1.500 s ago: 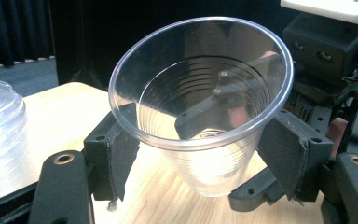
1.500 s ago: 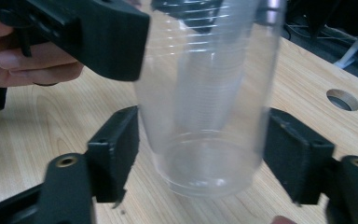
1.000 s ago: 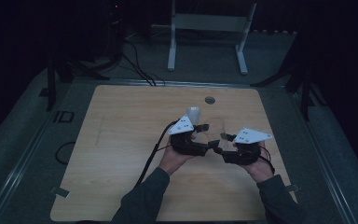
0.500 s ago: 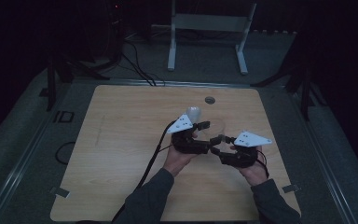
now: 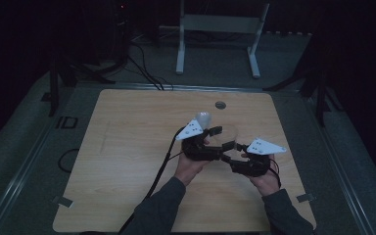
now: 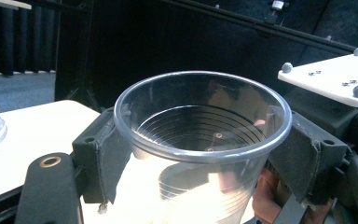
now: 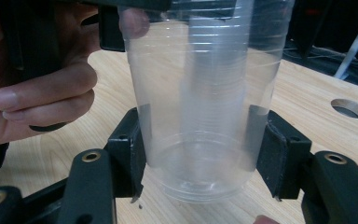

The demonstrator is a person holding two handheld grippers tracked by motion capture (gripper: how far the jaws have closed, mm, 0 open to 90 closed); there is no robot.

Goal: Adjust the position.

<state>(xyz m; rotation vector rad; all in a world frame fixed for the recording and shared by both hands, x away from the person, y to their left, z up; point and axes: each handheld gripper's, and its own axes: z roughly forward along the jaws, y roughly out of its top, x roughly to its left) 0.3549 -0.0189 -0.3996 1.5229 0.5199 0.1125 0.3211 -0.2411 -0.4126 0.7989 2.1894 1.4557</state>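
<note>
Left tool [image 6: 200,154] and right tool [image 7: 200,154] both clamped, tips meeting mid-table.

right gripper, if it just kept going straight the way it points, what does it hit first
The clear plastic cup: the right gripper already has a jaw on each side of its lower part. Beyond the cup, the left gripper, gripping near the rim, would probably come next, though depth is hard to judge.

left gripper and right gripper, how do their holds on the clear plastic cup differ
The left gripper clamps the clear plastic cup just under its rim, while the right gripper clamps it low, near the base. In the high view the left gripper sits farther up the wooden table, the right gripper nearer the person. Both have black jaws pressed on opposite sides of the same upright cup, and each carries a pale three-cornered plate.
</note>
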